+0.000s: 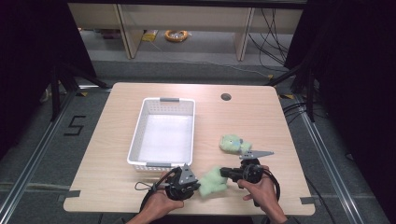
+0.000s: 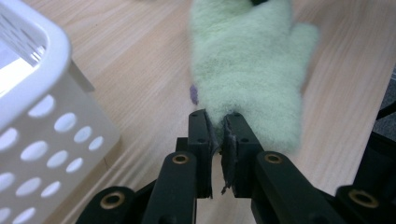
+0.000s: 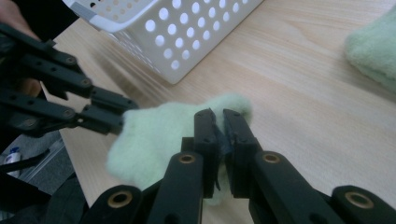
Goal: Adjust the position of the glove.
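Note:
A pale green fuzzy sock (image 1: 214, 179) hangs stretched between my two grippers near the table's front edge. My left gripper (image 1: 198, 183) is shut on its left end; in the left gripper view the jaws (image 2: 219, 119) pinch the edge of the sock (image 2: 247, 70). From the other side, my right gripper (image 1: 223, 172) is shut on the sock's right end. In the right gripper view its jaws (image 3: 219, 116) clamp the sock (image 3: 159, 135), and the left gripper (image 3: 119, 114) bites the far end. A second green sock (image 1: 235, 143) lies on the table behind the right gripper.
A white perforated basket (image 1: 135, 140) stands left of centre on the wooden table (image 1: 243, 116), close behind the left gripper; its wall (image 2: 51, 51) is just left of those jaws. The basket (image 3: 187, 37) and second sock (image 3: 373, 51) show in the right gripper view.

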{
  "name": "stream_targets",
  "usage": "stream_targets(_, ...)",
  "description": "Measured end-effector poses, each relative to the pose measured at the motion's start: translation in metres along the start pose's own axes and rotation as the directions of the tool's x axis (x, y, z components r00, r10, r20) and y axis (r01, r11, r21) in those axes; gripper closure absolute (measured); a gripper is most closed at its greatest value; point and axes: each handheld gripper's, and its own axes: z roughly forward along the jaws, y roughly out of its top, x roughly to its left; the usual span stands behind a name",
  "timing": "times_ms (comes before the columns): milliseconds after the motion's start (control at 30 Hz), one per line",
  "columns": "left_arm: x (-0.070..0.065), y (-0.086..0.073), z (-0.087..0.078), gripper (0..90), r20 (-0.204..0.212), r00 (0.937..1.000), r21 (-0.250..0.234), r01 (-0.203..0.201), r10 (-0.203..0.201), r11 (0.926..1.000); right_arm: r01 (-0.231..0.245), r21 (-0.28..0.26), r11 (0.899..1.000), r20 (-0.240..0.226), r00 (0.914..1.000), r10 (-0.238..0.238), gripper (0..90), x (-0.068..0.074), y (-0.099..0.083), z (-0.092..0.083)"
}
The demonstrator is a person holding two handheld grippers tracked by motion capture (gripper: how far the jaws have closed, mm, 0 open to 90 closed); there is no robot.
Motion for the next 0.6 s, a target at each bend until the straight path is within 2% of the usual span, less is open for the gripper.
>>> stream_targets(133, 0.001, 0.003, 0.005, 81.8, -0.004, 0.9999, 0.000, -0.012, 0.012, 0.9999, 0.001, -0.023, 1.000, 0.019, 0.9998, 0.000, 85.1, 0.007, -0.009, -0.010)
stream_targets(167, 0.001, 0.004, 0.006, 81.8, -0.007, 0.9997, 0.001, -0.022, 0.022, 0.9998, -0.030, -0.015, 0.999, 0.028, 0.9991, 0.030, 85.1, 0.011, -0.012, -0.013)
stream_targets(200, -0.002, 0.004, 0.008, 81.8, 0.001, 1.0000, -0.006, -0.001, 0.001, 1.0000, -0.016, -0.020, 1.000, 0.040, 0.9990, 0.017, 85.1, 0.011, -0.016, -0.013)
stream_targets(233, -0.001, 0.005, 0.009, 81.7, -0.008, 0.9994, 0.011, -0.033, 0.033, 0.9994, 0.002, -0.021, 1.000, 0.044, 0.9990, -0.001, 85.1, 0.010, -0.019, -0.013)
stream_targets(267, -0.003, 0.004, 0.013, 81.7, -0.004, 0.9999, 0.005, -0.013, 0.013, 0.9999, -0.027, -0.008, 1.000, 0.055, 0.9981, 0.027, 85.0, 0.013, -0.022, -0.012)
stream_targets(300, -0.005, 0.004, 0.018, 81.7, -0.008, 0.9995, 0.018, -0.029, 0.029, 0.9994, 0.024, 0.002, 1.000, 0.084, 0.9962, -0.024, 84.9, 0.011, -0.028, -0.011)
stream_targets(333, -0.005, 0.004, 0.018, 81.7, -0.008, 0.9995, 0.018, -0.029, 0.029, 0.9994, -0.013, 0.014, 1.000, 0.091, 0.9958, 0.011, 84.9, 0.014, -0.032, -0.010)
stream_targets(367, -0.005, 0.004, 0.020, 81.7, -0.002, 0.9991, 0.021, -0.043, 0.043, 0.9989, 0.020, 0.028, 0.999, 0.120, 0.9925, -0.023, 84.7, 0.013, -0.033, -0.010)
stream_targets(400, -0.006, 0.004, 0.022, 81.5, -0.001, 0.9997, 0.015, -0.023, 0.023, 0.9996, 0.027, 0.045, 0.999, 0.122, 0.9920, -0.032, 84.4, 0.012, -0.035, -0.010)
stream_targets(433, -0.005, 0.004, 0.021, 81.5, -0.005, 0.9992, 0.018, -0.039, 0.039, 0.9991, 0.014, 0.054, 0.998, 0.100, 0.9948, -0.020, 84.0, 0.011, -0.037, -0.009)
stream_targets(467, -0.005, 0.004, 0.021, 81.4, -0.005, 0.9992, 0.018, -0.039, 0.039, 0.9991, 0.014, 0.054, 0.998, 0.100, 0.9948, -0.020, 84.0, 0.011, -0.037, -0.009)
stream_targets(500, -0.003, 0.004, 0.021, 81.2, -0.014, 0.9992, 0.025, -0.036, 0.036, 0.9991, 0.011, 0.051, 0.999, 0.113, 0.9935, -0.016, 82.1, 0.012, -0.040, -0.009)
stream_targets(533, -0.004, 0.003, 0.022, 81.1, -0.006, 0.9995, 0.020, -0.032, 0.032, 0.9993, 0.016, 0.059, 0.998, 0.121, 0.9924, -0.023, 80.3, 0.012, -0.041, -0.008)
stream_targets(600, -0.003, 0.003, 0.022, 81.0, -0.008, 0.9996, 0.023, -0.026, 0.026, 0.9994, 0.014, 0.072, 0.997, 0.122, 0.9922, -0.022, 77.9, 0.012, -0.042, -0.007)
